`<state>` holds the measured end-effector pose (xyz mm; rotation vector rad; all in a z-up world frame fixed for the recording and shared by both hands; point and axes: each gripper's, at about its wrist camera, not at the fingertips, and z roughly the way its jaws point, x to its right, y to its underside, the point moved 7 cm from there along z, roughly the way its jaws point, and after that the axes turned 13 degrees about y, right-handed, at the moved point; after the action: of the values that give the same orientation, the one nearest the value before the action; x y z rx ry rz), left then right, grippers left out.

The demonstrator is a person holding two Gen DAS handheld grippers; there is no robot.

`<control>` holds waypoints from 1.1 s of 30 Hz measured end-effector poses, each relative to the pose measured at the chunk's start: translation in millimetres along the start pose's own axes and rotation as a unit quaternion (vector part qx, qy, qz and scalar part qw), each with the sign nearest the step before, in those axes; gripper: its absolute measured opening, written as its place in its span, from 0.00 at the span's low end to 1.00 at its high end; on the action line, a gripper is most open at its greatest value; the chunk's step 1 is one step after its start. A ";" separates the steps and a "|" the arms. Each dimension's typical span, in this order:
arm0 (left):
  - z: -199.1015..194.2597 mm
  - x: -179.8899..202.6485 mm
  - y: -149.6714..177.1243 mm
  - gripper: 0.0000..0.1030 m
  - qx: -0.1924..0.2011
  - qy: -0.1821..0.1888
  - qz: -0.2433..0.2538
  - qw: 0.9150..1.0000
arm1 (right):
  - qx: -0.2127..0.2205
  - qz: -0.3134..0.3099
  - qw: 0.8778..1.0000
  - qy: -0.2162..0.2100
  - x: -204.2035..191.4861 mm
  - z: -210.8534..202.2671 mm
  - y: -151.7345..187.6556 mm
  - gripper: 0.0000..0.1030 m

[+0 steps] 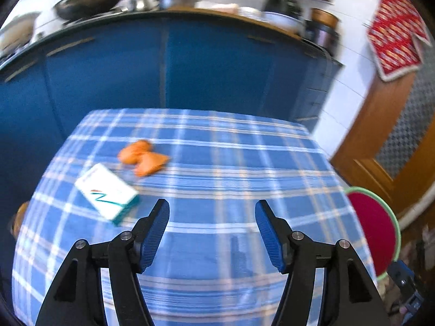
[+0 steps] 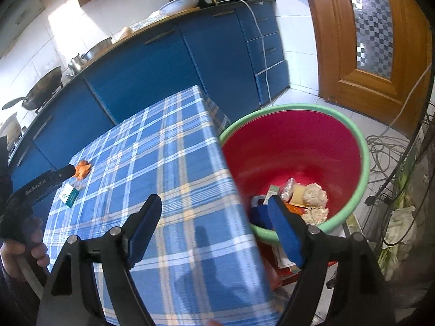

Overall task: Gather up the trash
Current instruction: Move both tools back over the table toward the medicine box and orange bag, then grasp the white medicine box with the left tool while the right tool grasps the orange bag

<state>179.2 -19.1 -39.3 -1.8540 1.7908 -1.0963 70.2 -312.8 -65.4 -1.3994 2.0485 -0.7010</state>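
I judge the job mostly done: crumpled paper and wrappers already lie in the red basin with the green rim (image 2: 361,168), right of the checked-cloth table (image 1: 217,168). A white-and-teal carton (image 1: 106,196) and orange peel scraps (image 1: 142,157) remain at the far left. My left gripper (image 1: 212,209) hangs wide and empty, angled down toward them; my right gripper (image 2: 214,203) gapes empty beside the basin.
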 end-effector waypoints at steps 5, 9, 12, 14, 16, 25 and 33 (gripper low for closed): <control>-2.0 -49.5 -7.4 0.70 0.015 -0.051 -0.043 0.998 | -0.006 -0.006 1.000 0.002 -14.0 4.9 3.9 0.82; 2.0 -87.5 -16.0 0.70 0.029 -0.082 -0.083 0.993 | -0.013 -0.016 1.000 0.006 -24.6 9.6 8.2 0.82; 10.6 -112.0 -20.6 0.70 0.033 -0.097 -0.115 0.988 | -0.016 -0.024 1.000 0.008 -31.0 12.2 11.1 0.83; 15.9 -121.6 -21.9 0.70 0.034 -0.097 -0.132 0.986 | -0.018 -0.027 0.999 0.008 -34.2 13.7 12.2 0.84; 22.2 -127.8 -22.0 0.70 0.030 -0.098 -0.143 0.984 | -0.019 -0.030 0.999 0.009 -36.9 15.0 13.3 0.84; 44.0 -131.3 -20.2 0.74 0.008 -0.109 -0.136 0.985 | -0.028 -0.038 0.999 0.010 -44.3 22.3 15.7 0.84; 44.1 -127.3 -16.5 0.74 -0.004 -0.140 -0.118 0.983 | -0.025 -0.049 0.999 -0.003 -57.9 20.0 12.9 0.84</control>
<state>233.9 92.9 -92.9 -2.1459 1.4499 -0.8497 93.2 -256.4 -79.5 -1.5362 2.0165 -0.6903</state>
